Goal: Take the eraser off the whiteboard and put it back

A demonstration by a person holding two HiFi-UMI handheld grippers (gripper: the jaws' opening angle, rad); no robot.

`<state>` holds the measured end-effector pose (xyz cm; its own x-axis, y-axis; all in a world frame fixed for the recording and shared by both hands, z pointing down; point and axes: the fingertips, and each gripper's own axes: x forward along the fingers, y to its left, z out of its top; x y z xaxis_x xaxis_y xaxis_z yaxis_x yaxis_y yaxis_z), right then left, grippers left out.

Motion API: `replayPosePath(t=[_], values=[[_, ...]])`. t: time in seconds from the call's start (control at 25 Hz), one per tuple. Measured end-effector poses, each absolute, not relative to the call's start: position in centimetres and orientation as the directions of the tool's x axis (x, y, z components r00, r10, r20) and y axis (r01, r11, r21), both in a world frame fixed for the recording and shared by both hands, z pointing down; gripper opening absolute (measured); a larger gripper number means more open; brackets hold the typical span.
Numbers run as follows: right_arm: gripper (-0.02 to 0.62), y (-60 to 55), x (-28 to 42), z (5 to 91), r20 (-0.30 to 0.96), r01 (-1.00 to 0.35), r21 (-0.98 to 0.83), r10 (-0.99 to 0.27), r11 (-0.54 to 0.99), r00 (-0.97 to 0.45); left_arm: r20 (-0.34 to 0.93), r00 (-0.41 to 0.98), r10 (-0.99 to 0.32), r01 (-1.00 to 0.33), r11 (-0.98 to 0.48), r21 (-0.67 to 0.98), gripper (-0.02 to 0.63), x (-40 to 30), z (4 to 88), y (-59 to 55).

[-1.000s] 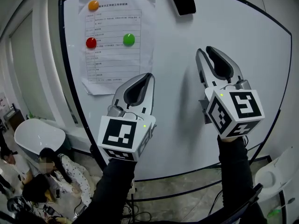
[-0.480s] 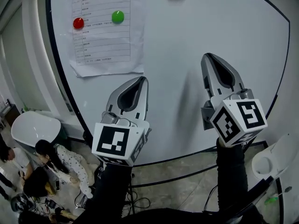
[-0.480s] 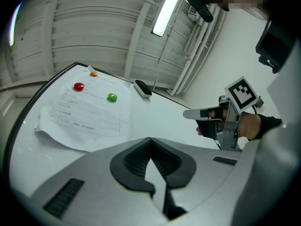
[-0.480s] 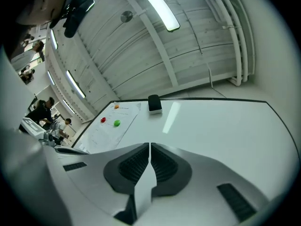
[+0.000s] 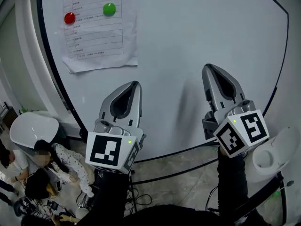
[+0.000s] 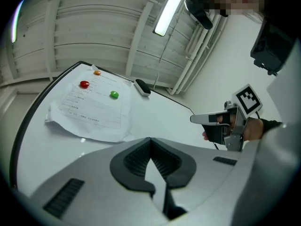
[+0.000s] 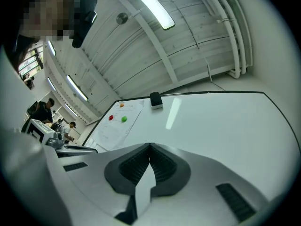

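Note:
The black eraser [image 6: 142, 87] sticks to the whiteboard [image 5: 188, 41] near its top edge, far above both grippers; it also shows in the right gripper view [image 7: 155, 100]. In the head view it is cut off by the top of the picture. My left gripper [image 5: 134, 84] points up at the lower board, shut and empty; its tips meet in its own view [image 6: 150, 139]. My right gripper [image 5: 207, 68] is level with it to the right, and its jaws have just closed with nothing between them [image 7: 150, 145]. Neither gripper touches the eraser.
A printed sheet [image 5: 96, 29] hangs at the board's upper left under a red magnet [image 5: 69, 18] and a green magnet [image 5: 109, 9]. People sit on the floor at lower left [image 5: 56, 166] beside a white round seat [image 5: 30, 128]. Cables [image 5: 136, 199] lie below the board.
Both grippers have sunk down the board, away from the eraser, which has slid out of the top of the head view. The right jaws went from partly open to shut.

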<state>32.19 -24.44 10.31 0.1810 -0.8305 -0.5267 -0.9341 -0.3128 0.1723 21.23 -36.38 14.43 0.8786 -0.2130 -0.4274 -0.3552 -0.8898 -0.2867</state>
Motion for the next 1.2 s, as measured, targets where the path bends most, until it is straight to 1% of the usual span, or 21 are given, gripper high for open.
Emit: replayPosePath(t=[0.24, 0.36, 0.6, 0.84, 1.2], values=[[0.011, -24.0, 32.2, 13.1, -0.493, -0.941, 0.150, -0.848, -0.303, 0.194, -0.404, 0.891, -0.209, -0.342, -0.894, -0.291, 0.006, 21.2, 16.1, -35.4], [0.009, -24.0, 32.5, 14.2, -0.473, -0.927, 0.180, -0.855, -0.330, 0.213, -0.390, 0.898, -0.205, -0.324, -0.907, -0.270, 0.006, 21.5, 17.2, -35.5], [0.009, -23.4, 32.8, 15.9, -0.452, -0.935, 0.148, -0.863, -0.323, 0.226, -0.350, 0.899, -0.264, -0.352, -0.910, -0.219, 0.006, 21.0, 19.7, -37.2], [0.009, -23.1, 32.7, 16.7, -0.447, -0.940, 0.122, -0.863, -0.319, 0.235, -0.354, 0.898, -0.261, -0.350, -0.911, -0.217, 0.006, 21.2, 19.7, -37.0], [0.008, -23.2, 32.4, 17.2, -0.426, -0.927, 0.163, -0.871, -0.339, 0.244, -0.356, 0.901, -0.247, -0.335, -0.918, -0.213, 0.006, 21.4, 19.6, -36.7]])
